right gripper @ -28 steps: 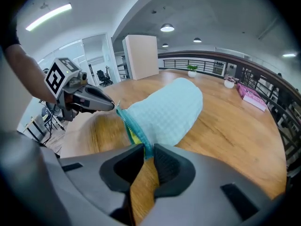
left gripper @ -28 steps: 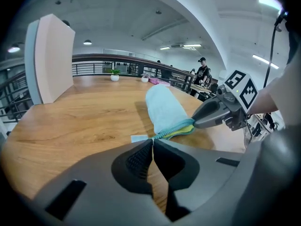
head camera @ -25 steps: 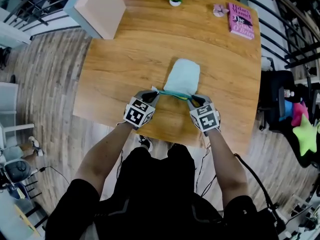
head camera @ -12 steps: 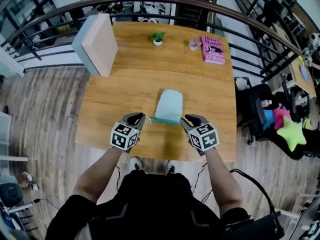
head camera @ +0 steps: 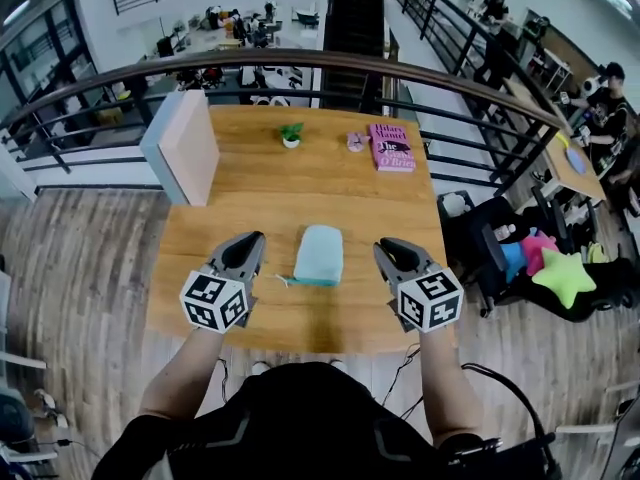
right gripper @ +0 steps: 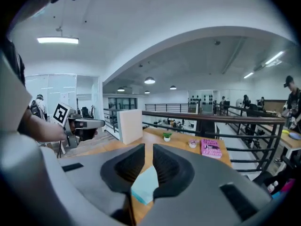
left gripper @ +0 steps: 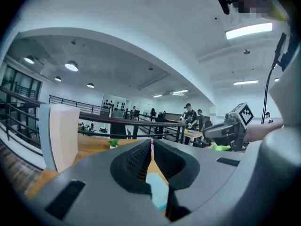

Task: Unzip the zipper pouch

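Pouch [head camera: 319, 255] between, untouched; left gripper [head camera: 254, 239] jaws together; right gripper [head camera: 385, 246] jaws narrow, just closing, empty.

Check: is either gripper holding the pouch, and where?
Neither: pouch lies free on the table; left gripper shut, empty; right gripper, jaws have just been closing, nothing between them.

Light: bright, even, overhead strip light [right gripper: 57, 40] | Shadows: faint, soft | Lens: strong fisheye, dark vignetted corners | Focus: nearest foreground soft

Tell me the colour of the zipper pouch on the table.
Pale blue-green with a darker teal near edge; the pouch shows best in the head view.
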